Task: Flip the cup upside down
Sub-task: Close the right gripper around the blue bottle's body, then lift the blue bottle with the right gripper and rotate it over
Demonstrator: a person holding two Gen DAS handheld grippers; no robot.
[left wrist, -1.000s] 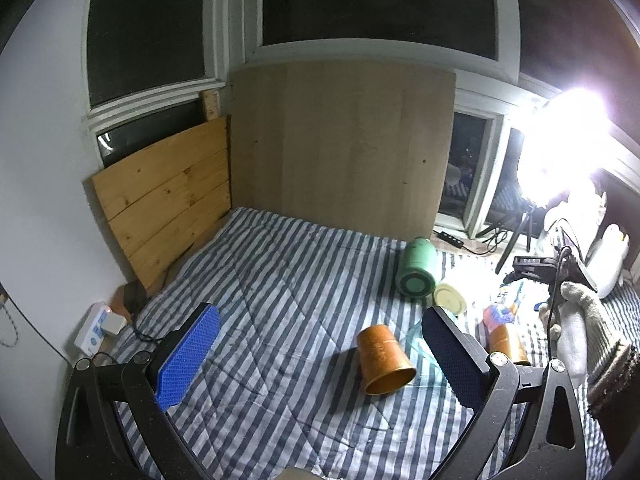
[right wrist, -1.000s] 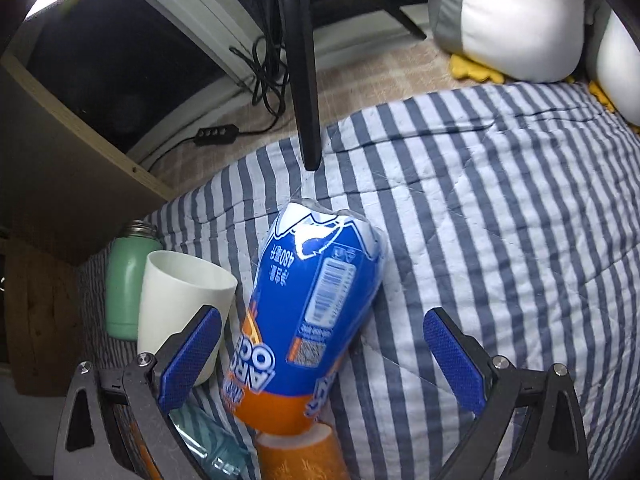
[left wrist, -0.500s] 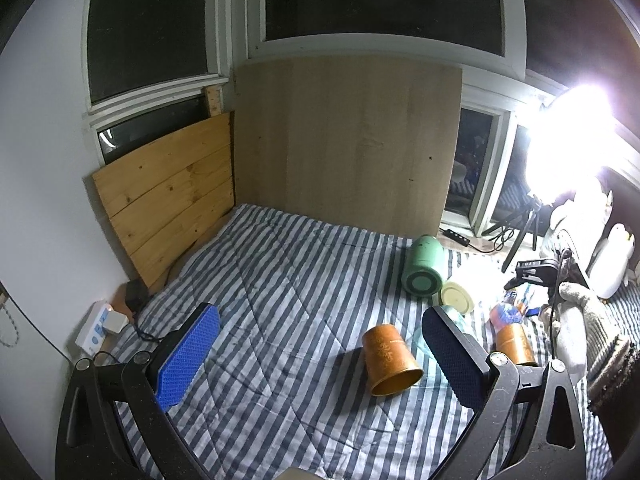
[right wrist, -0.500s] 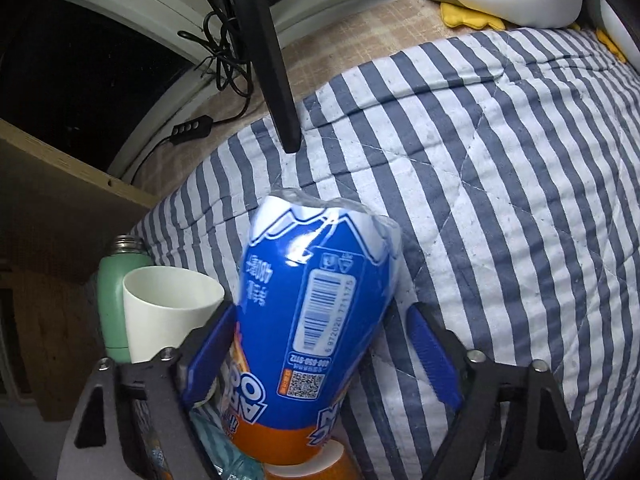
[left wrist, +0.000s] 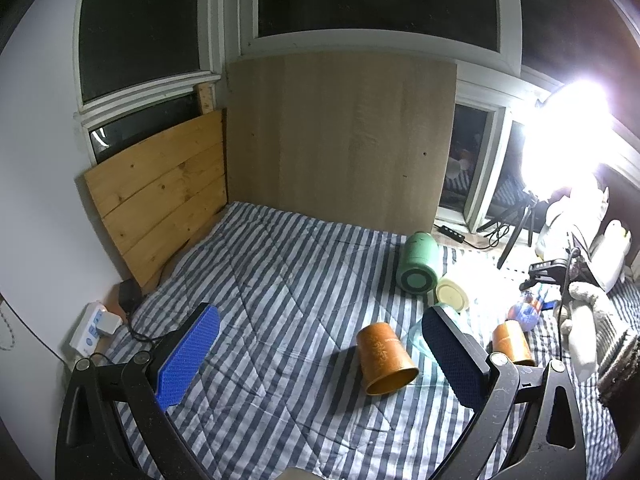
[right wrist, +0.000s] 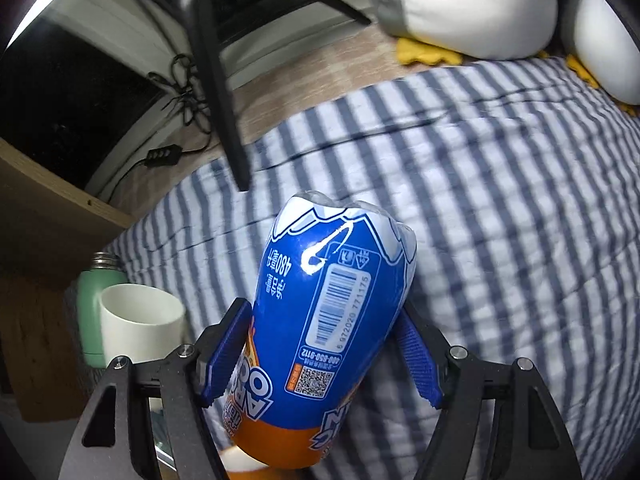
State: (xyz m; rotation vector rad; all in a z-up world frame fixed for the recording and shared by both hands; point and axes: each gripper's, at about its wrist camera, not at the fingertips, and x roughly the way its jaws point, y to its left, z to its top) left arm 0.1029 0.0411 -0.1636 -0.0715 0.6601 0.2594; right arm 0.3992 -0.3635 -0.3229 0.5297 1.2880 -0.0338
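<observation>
An orange paper cup (left wrist: 384, 356) lies tipped on the striped quilt (left wrist: 280, 300), its wide mouth towards me, between the pads of my open left gripper (left wrist: 320, 316) and further away. A second orange cup (left wrist: 512, 342) stands to the right. A cream cup (right wrist: 140, 328) sits beside a green flask (right wrist: 90, 304). My right gripper (right wrist: 322, 314) is shut on a blue and orange drink bottle (right wrist: 328, 320), with both blue pads pressed against its sides. The bottle's far end points away over the quilt.
A black tripod leg (right wrist: 216, 80) comes down at the quilt's edge, with a power strip (right wrist: 162, 156) and cables near it. White plush toys (right wrist: 480, 4) lie at the far right. Wooden boards (left wrist: 340, 140) line the back, and a bright lamp (left wrist: 568, 136) glares at the right.
My right gripper's pads have closed from wide apart onto the blue bottle, and the view has moved closer to it. The left gripper has stayed open, drifting only slightly.
</observation>
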